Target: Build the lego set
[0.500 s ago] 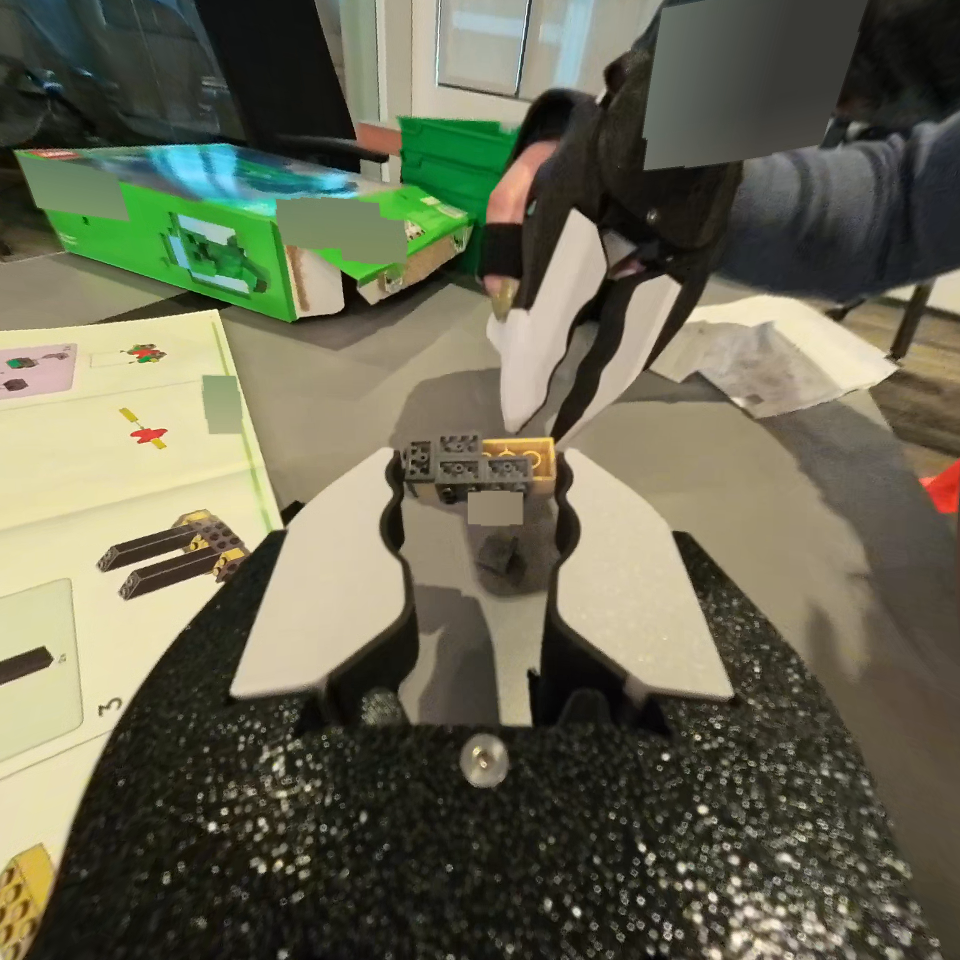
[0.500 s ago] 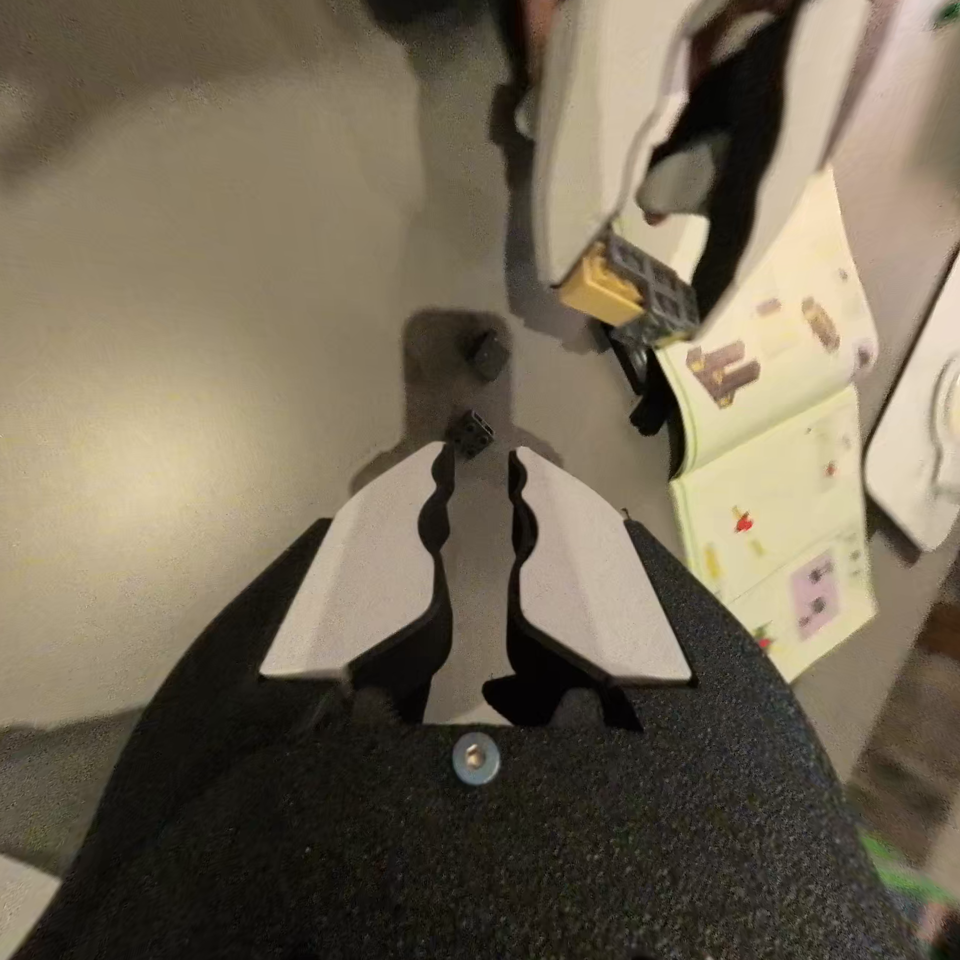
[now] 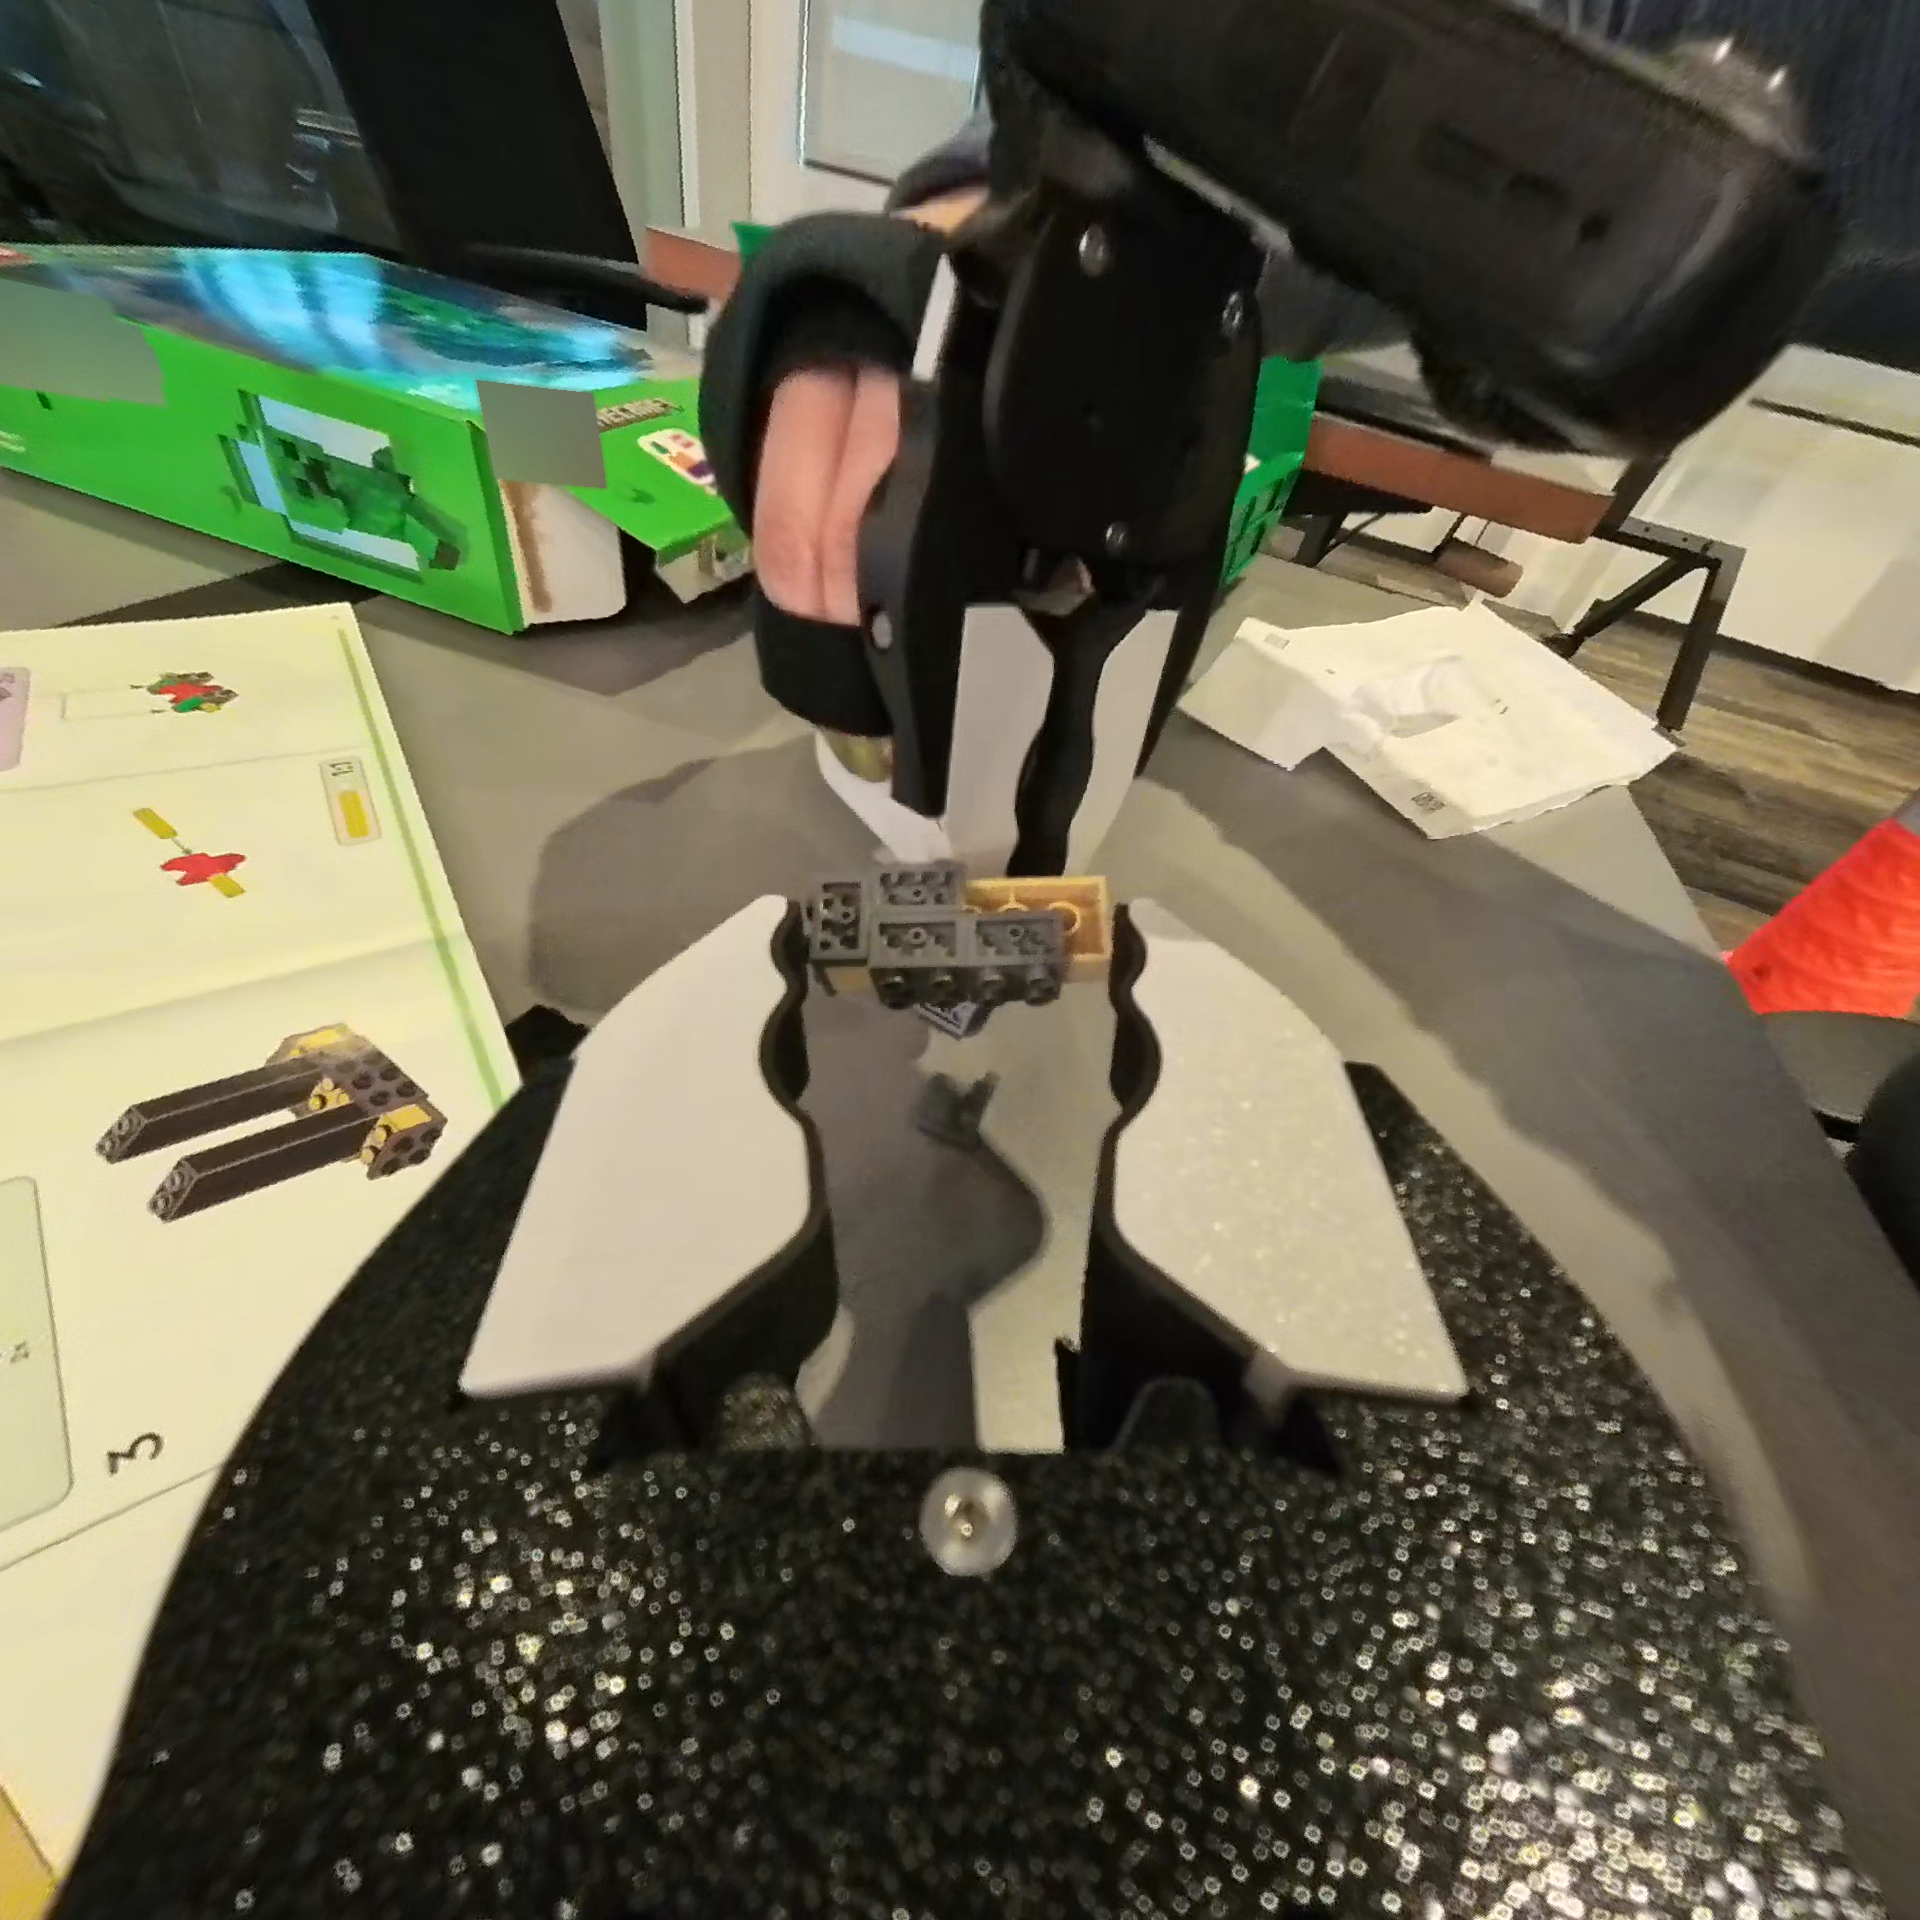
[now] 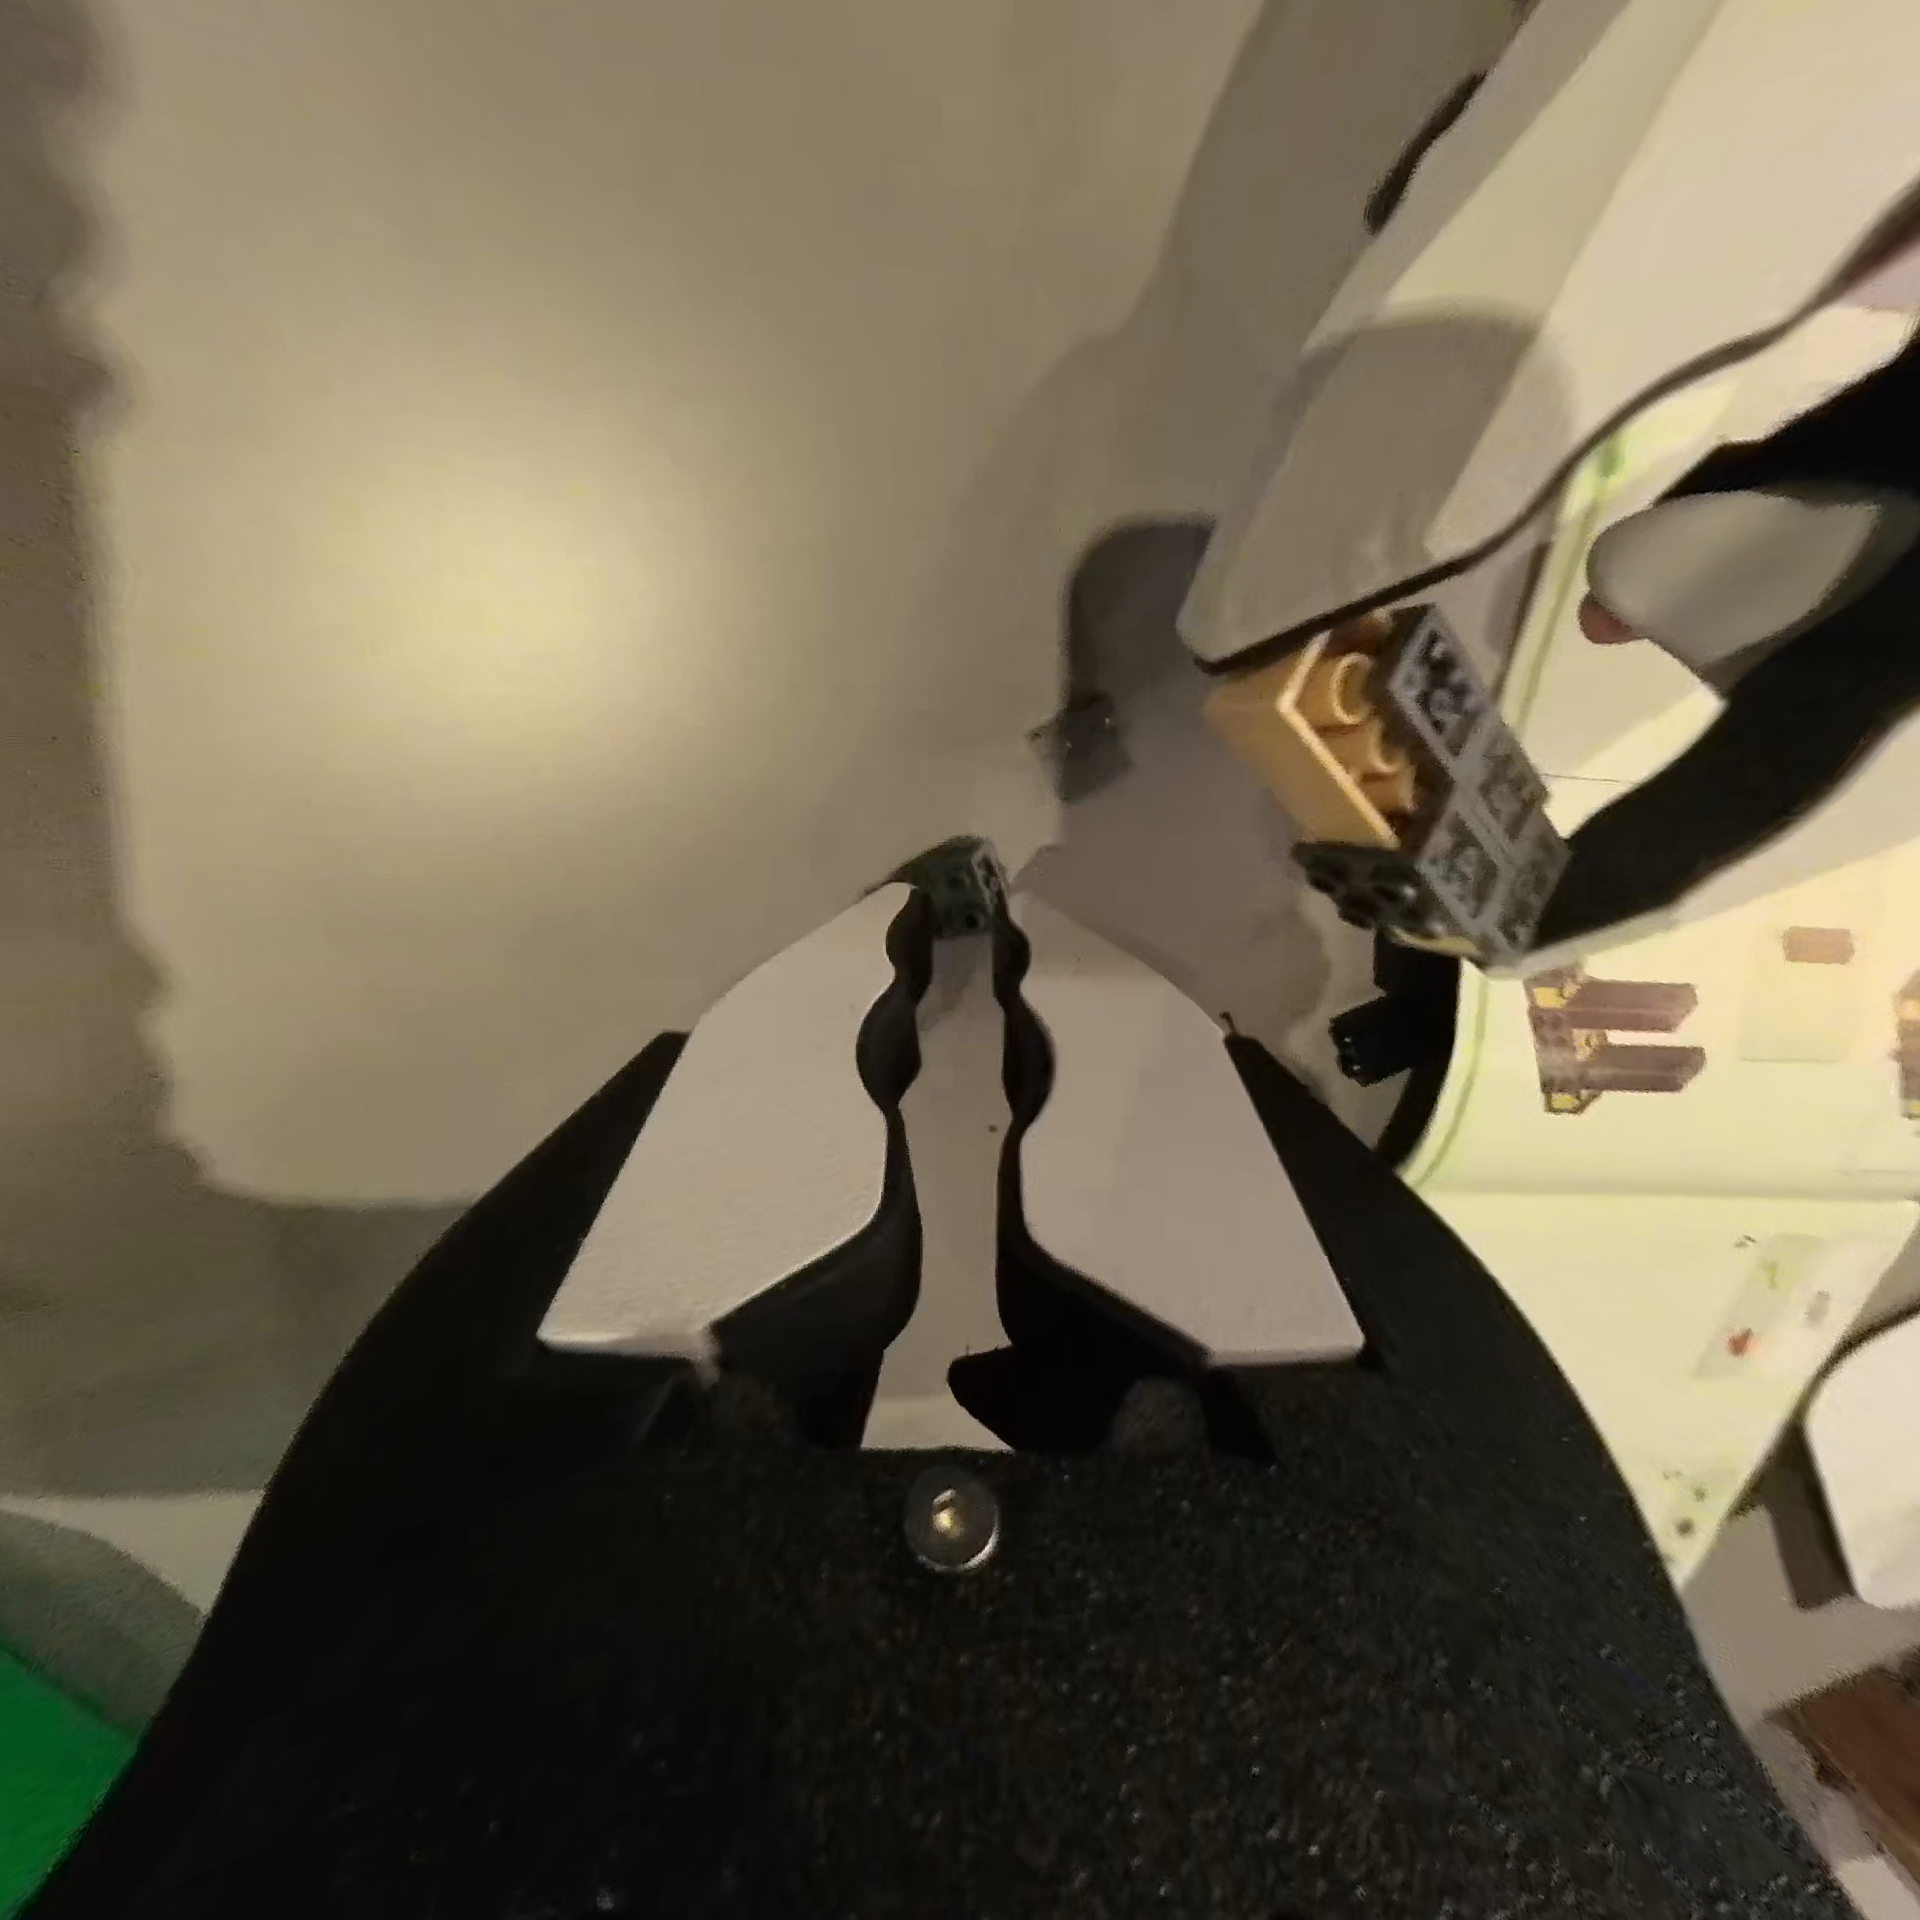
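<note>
**Both grippers holding bricks over the table**

The left gripper (image 3: 951, 940) is partly closed, its fingertips clamped on either end of a small assembly (image 3: 956, 951) of grey bricks on a tan brick, held clear above the table (image 3: 665, 831). The right gripper (image 4: 956, 904) is nearly closed and pinches a single small dark brick (image 4: 958, 885) at its very tips, near the assembly and lower left of it in the right wrist view.

In the left wrist view the right gripper's tips sit behind the assembly and the dark brick cannot be seen there. A small dark piece (image 3: 951, 1107) lies on the table below the assembly; its shape is hard to make out. In the right wrist view black parts (image 4: 1392, 1013) below the assembly are partly hidden by it.

Left of the assembly an open booklet (image 3: 208, 935) lies flat, cut off by the frame edge. Behind it sits a green box (image 3: 343, 457), its far end out of frame. Crumpled white paper (image 3: 1455, 717) lies to the right of the assembly, beyond the right gripper. The right wrist view is blurred throughout.
</note>
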Motion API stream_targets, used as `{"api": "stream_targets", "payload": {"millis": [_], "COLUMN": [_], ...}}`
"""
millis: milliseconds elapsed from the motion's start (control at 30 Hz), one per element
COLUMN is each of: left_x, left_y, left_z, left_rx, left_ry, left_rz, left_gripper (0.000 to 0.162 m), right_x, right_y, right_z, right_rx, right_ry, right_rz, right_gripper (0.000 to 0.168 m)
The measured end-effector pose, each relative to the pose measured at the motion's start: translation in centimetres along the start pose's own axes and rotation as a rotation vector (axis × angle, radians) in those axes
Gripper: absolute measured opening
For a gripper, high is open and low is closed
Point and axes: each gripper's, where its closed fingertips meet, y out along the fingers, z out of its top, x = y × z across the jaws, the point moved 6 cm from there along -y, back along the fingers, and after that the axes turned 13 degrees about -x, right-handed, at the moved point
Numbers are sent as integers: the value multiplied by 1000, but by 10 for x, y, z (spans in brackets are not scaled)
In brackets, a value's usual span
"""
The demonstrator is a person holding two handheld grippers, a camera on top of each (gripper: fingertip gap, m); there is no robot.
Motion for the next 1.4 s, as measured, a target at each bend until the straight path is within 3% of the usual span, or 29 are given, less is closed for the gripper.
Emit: {"api": "stream_targets", "payload": {"millis": [567,967,1233,1400], "left_x": [-1,1,2,3], "left_y": [3,5,6,4], "left_z": [0,-1,-1,-1], "left_rx": [-21,-32,-37,-32], "left_ry": [-32,-28,-30,-41], "left_rz": [-51,-63,-77,-112], "left_gripper": [56,56,56,56], "right_x": [-2,-1,-5,-17], "right_y": [11,13,13,11], "right_z": [1,-2,1,1], "right_rx": [-41,-79,-9,79], "right_ry": [-78,-74,10,109], "right_rz": [-36,69,83,-20], "right_gripper": [12,8,6,5]}}
